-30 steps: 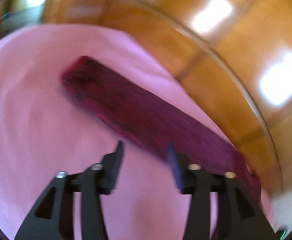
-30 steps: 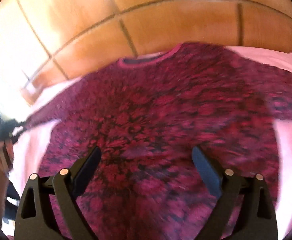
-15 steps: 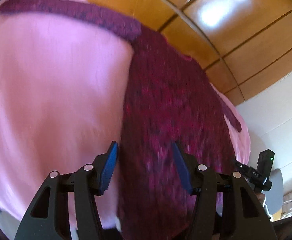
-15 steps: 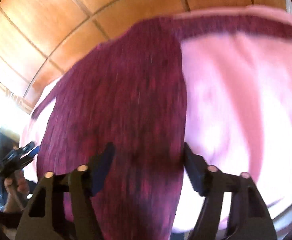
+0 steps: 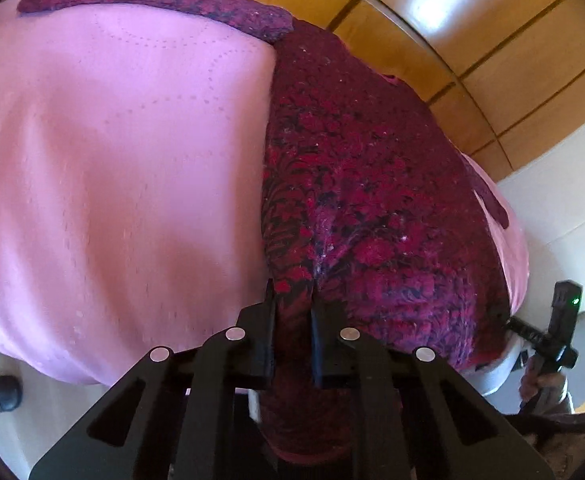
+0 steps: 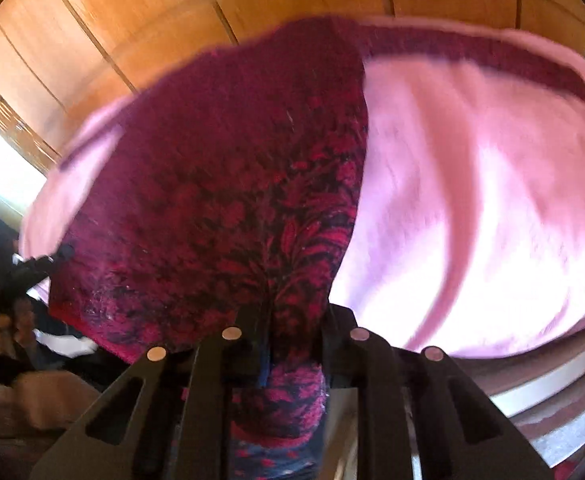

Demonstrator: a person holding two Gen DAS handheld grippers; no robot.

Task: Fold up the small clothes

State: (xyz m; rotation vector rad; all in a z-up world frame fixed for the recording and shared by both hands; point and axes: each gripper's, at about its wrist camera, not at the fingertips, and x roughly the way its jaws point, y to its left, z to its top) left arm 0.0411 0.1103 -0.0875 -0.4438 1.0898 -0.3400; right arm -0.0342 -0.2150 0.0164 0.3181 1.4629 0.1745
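A dark red and black patterned knit sweater [image 5: 356,168] lies spread on a pink cloth-covered table [image 5: 124,152], sleeves stretched out to the sides. My left gripper [image 5: 292,300] is shut on the sweater's near hem at its left corner. The sweater also shows in the right wrist view [image 6: 228,168]. My right gripper [image 6: 292,312] is shut on the near hem at its right corner. Each gripper shows small in the other's view, at the hem's far end.
The pink cloth [image 6: 472,200] hangs over the round table's edge. A wooden plank floor [image 5: 472,32] lies beyond the table. A white wall [image 5: 564,200] stands at the right of the left wrist view.
Both grippers were open above the sweater; they have come down to the near hem and closed on it, one at each corner.
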